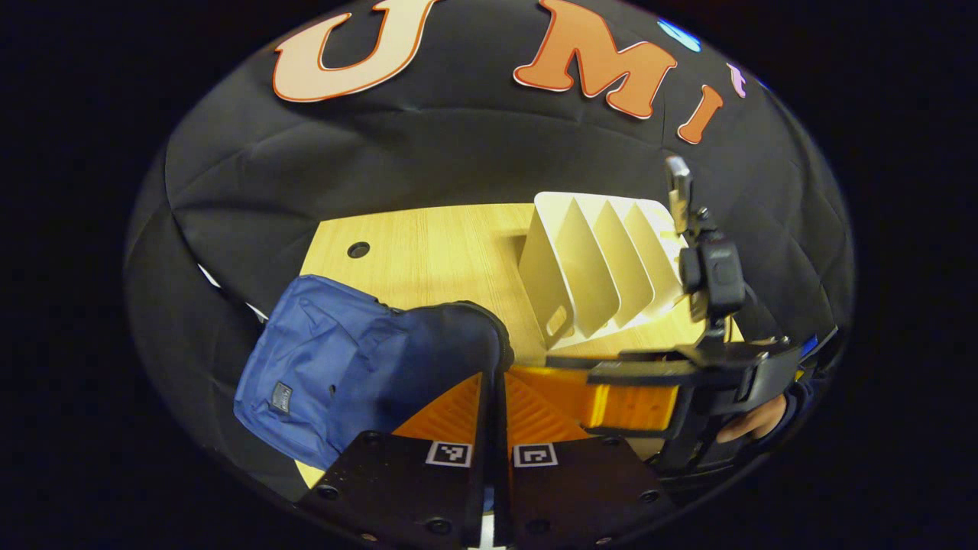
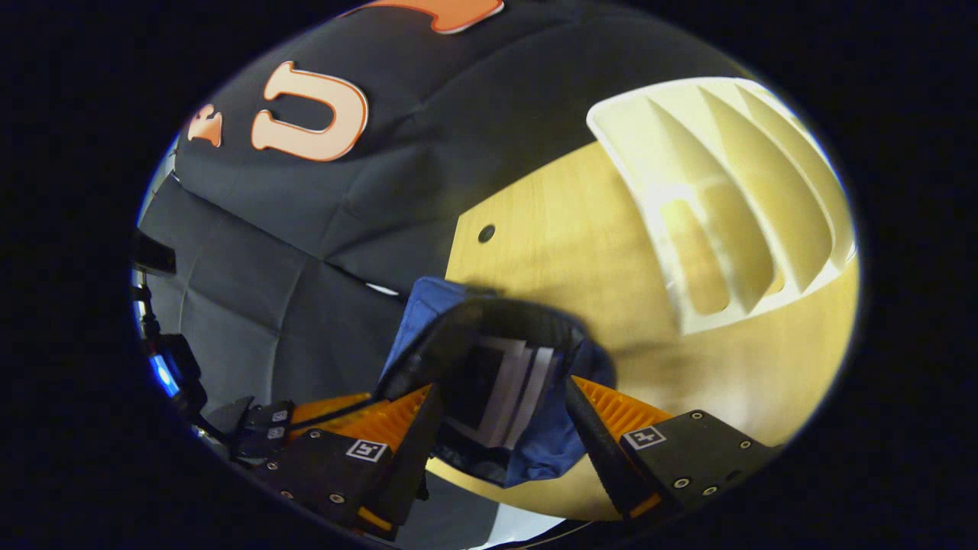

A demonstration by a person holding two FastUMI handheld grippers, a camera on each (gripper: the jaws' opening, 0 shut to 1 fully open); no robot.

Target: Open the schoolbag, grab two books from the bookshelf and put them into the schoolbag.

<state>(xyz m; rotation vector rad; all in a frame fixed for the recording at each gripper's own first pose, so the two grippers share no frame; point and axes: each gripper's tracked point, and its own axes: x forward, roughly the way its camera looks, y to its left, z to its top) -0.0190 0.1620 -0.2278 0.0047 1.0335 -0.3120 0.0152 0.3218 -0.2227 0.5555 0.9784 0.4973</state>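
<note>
Bag [image 2: 489, 367] open, books [image 2: 508, 393] inside.
We've got L gripper [image 1: 493, 382] pinched on bag rim, R gripper [image 2: 497, 409] apart over opening; shelf [image 2: 726, 198] near.

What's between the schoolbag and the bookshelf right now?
Bare wooden table: in the left gripper view nothing lies on the stretch from the blue schoolbag to the white bookshelf. The right gripper view shows the same bare stretch.

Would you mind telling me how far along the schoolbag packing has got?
Nearly done, it seems. The blue schoolbag is open, with books standing inside its mouth, and the white bookshelf slots look empty. The left gripper, fingers closed, sits at the bag's rim; the right gripper is open over the opening. How many books went in is unclear.
</note>
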